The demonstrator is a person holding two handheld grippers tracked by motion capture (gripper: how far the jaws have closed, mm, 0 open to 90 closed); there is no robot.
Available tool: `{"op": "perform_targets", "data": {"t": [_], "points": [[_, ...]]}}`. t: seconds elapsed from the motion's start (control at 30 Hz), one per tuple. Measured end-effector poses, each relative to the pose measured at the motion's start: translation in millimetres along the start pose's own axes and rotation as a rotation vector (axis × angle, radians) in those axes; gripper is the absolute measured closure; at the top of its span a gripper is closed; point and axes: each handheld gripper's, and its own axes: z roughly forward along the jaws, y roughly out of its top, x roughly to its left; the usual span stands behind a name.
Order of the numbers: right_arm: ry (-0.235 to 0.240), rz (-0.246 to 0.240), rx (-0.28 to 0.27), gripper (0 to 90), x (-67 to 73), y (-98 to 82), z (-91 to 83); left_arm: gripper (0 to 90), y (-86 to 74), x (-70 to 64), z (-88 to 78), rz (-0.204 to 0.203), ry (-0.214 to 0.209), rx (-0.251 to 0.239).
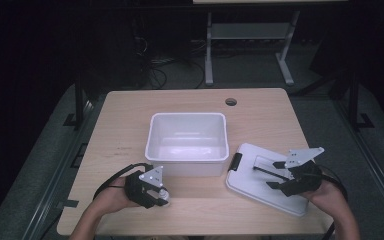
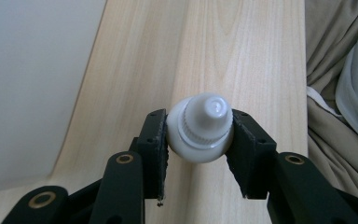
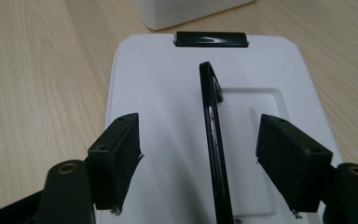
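Observation:
My left gripper [image 1: 161,196] rests near the table's front left, shut on a small white bottle [image 2: 200,128] with a ribbed screw cap. The bottle sits squarely between the two pads [image 2: 157,140], just above the wood. A white lid [image 1: 265,180] lies flat at the right, with a black latch [image 3: 211,39] on its near-bin edge. Its thin black handle [image 3: 213,140] stands up on edge. My right gripper [image 1: 276,175] hovers over the lid, open, with the handle between its jaws but touching neither.
An open white bin [image 1: 187,142] stands in the middle of the wooden table [image 1: 125,120]; its wall [image 2: 28,84] is close beside my left gripper. A cable hole [image 1: 231,102] sits at the back. The person's clothing [image 2: 340,93] lies past the front edge.

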Motion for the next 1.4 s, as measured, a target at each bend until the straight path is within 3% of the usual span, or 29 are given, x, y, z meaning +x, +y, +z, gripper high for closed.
{"op": "perform_targets", "data": {"t": [0.67, 1.4], "points": [[-0.001, -0.005, 0.002, 29.5, 0.8, 0.4, -0.6, 59.9, 2.6, 3.4, -45.3, 0.011, 0.038, 0.008], [0.018, 0.006, 0.012, 29.1, 0.3, -1.9, 4.9, 59.9, 5.0, 10.6, -75.6, 0.013, 0.047, 0.014]]}}
